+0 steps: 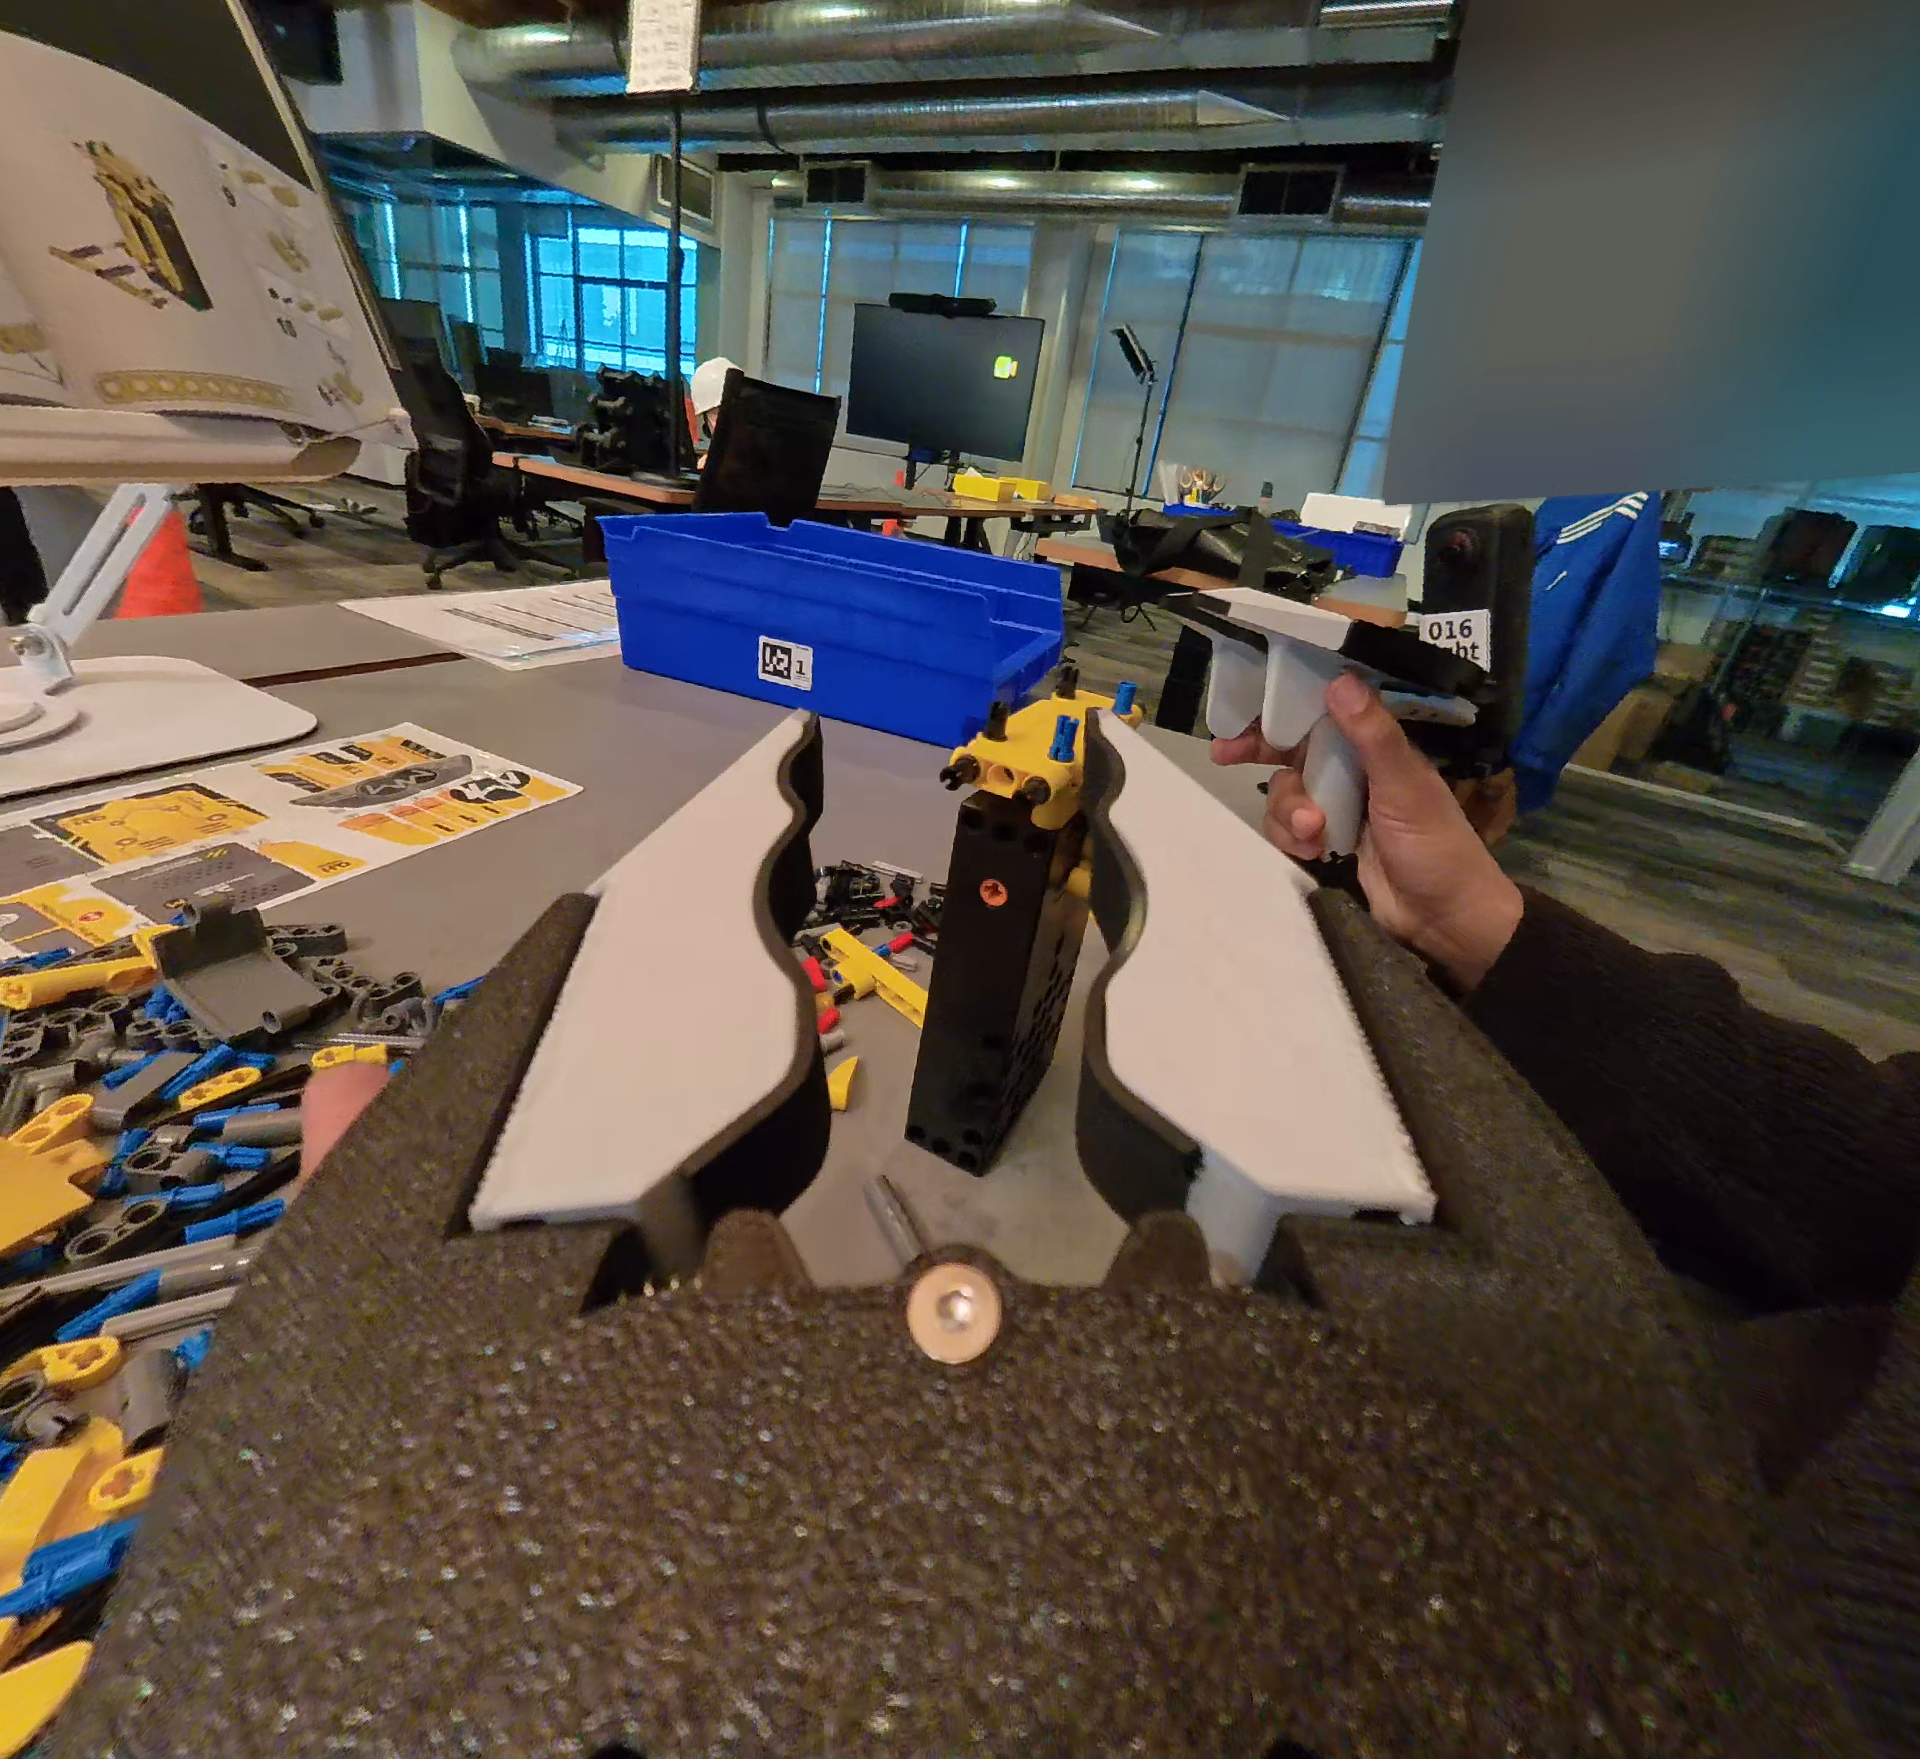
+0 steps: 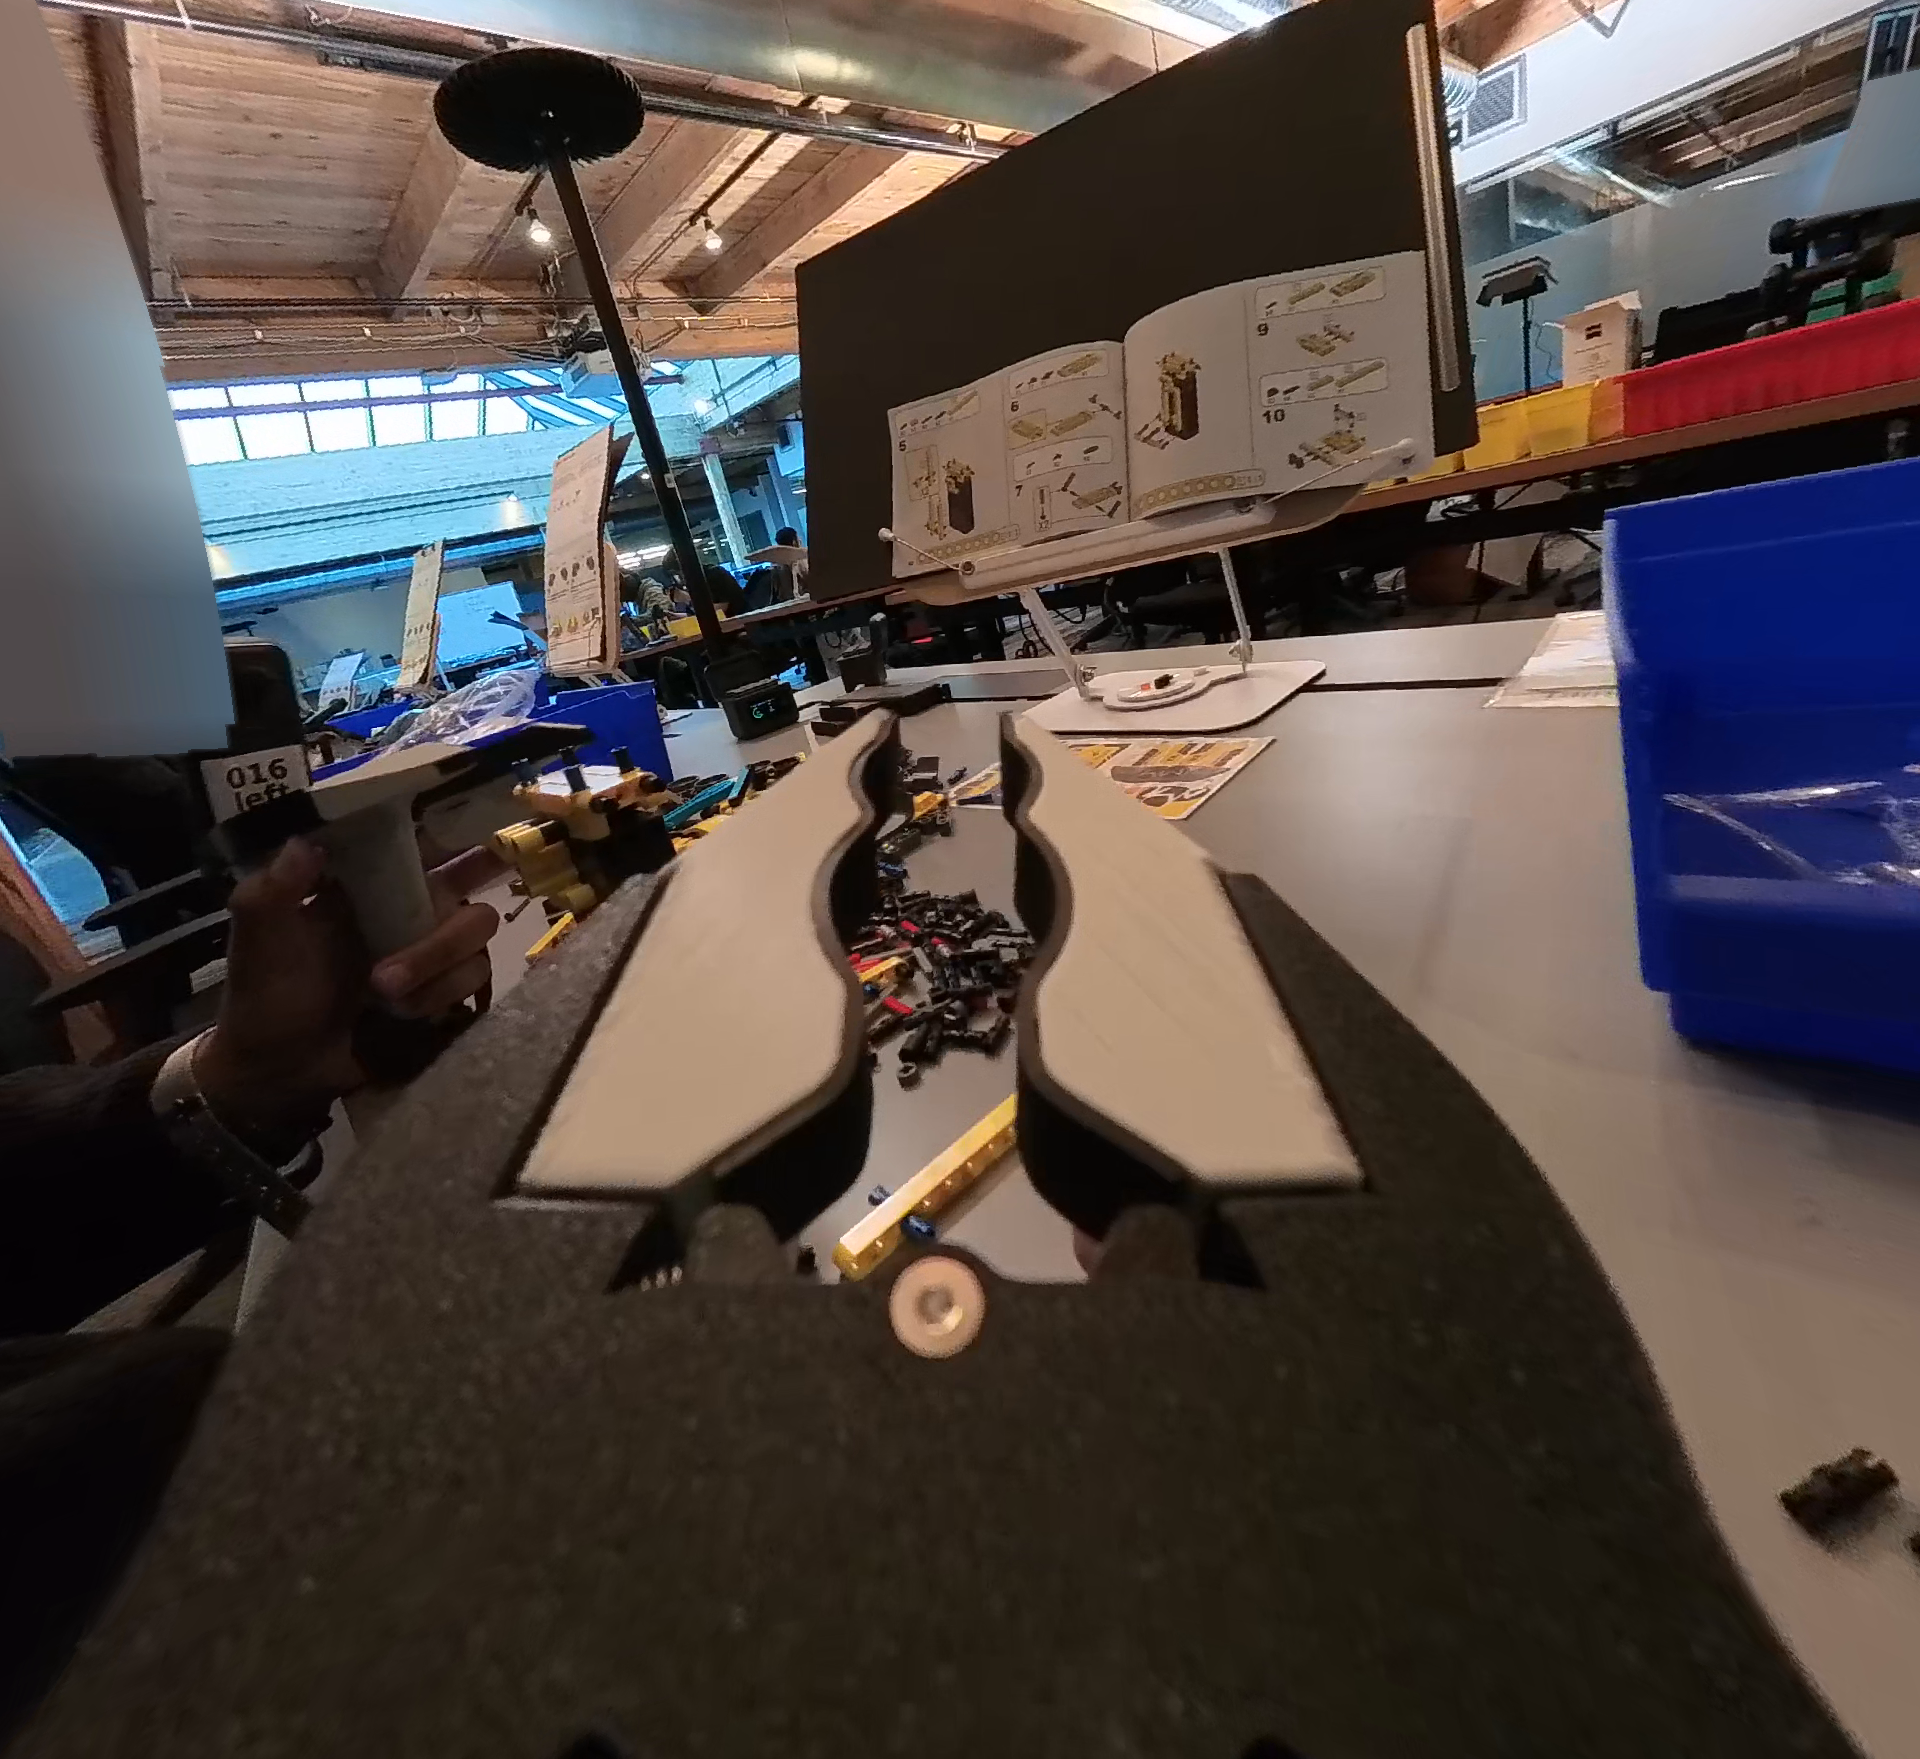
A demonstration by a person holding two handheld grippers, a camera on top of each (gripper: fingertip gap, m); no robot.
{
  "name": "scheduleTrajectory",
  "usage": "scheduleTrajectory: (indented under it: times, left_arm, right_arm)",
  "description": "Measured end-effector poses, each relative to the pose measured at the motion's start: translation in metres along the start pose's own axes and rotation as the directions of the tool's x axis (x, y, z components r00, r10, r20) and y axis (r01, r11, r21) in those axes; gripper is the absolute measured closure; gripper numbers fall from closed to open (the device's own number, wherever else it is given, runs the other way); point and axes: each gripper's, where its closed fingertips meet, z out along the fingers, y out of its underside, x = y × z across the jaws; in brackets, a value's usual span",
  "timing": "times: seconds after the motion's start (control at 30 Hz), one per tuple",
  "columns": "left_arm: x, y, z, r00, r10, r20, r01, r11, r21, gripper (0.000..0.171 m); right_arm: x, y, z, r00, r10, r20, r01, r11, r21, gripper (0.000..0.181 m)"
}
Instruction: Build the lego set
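While a black and yellow brick assembly (image 1: 997,971) stands upright on the grey bench (image 1: 644,764), we see the left gripper (image 1: 951,753) with fingers spread wide around it, the right-hand finger touching its side. Our right gripper (image 2: 945,743) hovers empty, fingers narrowly parted, above loose black pins (image 2: 940,971) and a yellow beam (image 2: 930,1200). A blue bin (image 1: 831,618) sits beyond.

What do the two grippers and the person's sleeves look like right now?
Both grippers, left and right, have pale grey wavy-edged fingers with black pads, set in speckled black bodies with a silver bolt. Grey handles, white tags. Dark sleeves; a wristband.
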Motion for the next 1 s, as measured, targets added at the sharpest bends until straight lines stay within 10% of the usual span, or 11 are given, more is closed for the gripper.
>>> scheduleTrajectory:
  times: [1.0]
  left_arm:
    - [0.0009, -0.0073, -0.0032, 1.000, 0.024, 0.012, -0.025, 0.999, 0.045, 0.122]
  right_arm:
    - [0.0046, -0.0042, -0.0020, 1.000, 0.009, -0.022, -0.009, 0.999, 0.032, 0.163]
